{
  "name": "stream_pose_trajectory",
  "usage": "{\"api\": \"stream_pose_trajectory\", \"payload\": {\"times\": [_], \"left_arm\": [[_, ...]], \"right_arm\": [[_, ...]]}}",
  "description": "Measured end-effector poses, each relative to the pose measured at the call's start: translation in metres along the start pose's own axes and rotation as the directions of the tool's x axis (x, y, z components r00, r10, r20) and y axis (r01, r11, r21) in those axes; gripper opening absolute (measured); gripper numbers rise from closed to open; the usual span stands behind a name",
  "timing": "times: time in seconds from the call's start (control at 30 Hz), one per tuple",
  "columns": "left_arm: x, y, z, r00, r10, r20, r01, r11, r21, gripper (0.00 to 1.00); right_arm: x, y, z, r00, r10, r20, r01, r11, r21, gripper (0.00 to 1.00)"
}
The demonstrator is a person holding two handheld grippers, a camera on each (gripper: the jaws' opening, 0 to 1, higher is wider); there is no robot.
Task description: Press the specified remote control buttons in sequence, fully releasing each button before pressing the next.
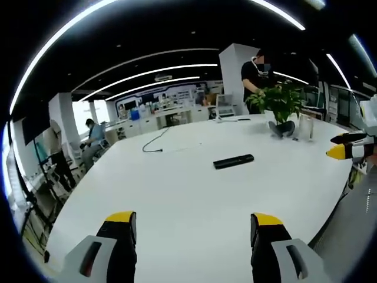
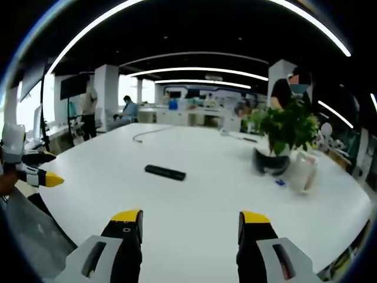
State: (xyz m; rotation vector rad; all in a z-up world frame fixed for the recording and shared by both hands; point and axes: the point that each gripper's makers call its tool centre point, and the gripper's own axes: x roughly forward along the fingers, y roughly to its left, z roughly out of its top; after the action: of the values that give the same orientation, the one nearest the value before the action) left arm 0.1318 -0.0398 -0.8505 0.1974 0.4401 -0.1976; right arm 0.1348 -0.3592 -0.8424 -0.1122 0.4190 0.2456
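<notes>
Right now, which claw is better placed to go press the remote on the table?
Probably the right claw: the remote control lies nearer ahead of its open jaws. From the left claw, also open, the remote control sits farther off. Neither touches it.

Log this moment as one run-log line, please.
phase: approach | remote control flat on white table, untouched | left gripper open | right gripper open | potted plant beyond remote

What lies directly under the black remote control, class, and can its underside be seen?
The remote control lies flat on the bare white table, with nothing else beneath it. Its underside is covered by its own body.
</notes>
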Motion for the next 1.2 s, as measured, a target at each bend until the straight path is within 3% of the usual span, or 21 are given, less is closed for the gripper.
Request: {"api": "stream_pose_trajectory", "payload": {"times": [0.43, 0.63, 0.87, 1.2], "left_arm": [[0.031, -0.005, 0.036, 0.996, -0.086, 0.007, 0.085, 0.995, 0.056, 0.80], [0.052, -0.016, 0.052, 0.989, -0.145, 0.001, 0.144, 0.984, 0.101, 0.79], [0.077, -0.022, 0.070, 0.980, -0.198, 0.007, 0.197, 0.976, 0.095, 0.78], [0.119, -0.033, 0.083, 0.963, -0.267, -0.029, 0.267, 0.944, 0.193, 0.77]], "right_arm": [[0.000, -0.001, 0.000, 1.000, -0.008, -0.003, 0.008, 1.000, -0.008, 0.62], [0.001, -0.003, -0.002, 1.000, -0.017, -0.007, 0.016, 1.000, -0.017, 0.61], [0.002, -0.004, -0.003, 1.000, -0.022, -0.017, 0.022, 1.000, -0.022, 0.60], [0.005, -0.004, -0.010, 0.998, -0.027, -0.055, 0.026, 0.999, -0.023, 0.58]]}}
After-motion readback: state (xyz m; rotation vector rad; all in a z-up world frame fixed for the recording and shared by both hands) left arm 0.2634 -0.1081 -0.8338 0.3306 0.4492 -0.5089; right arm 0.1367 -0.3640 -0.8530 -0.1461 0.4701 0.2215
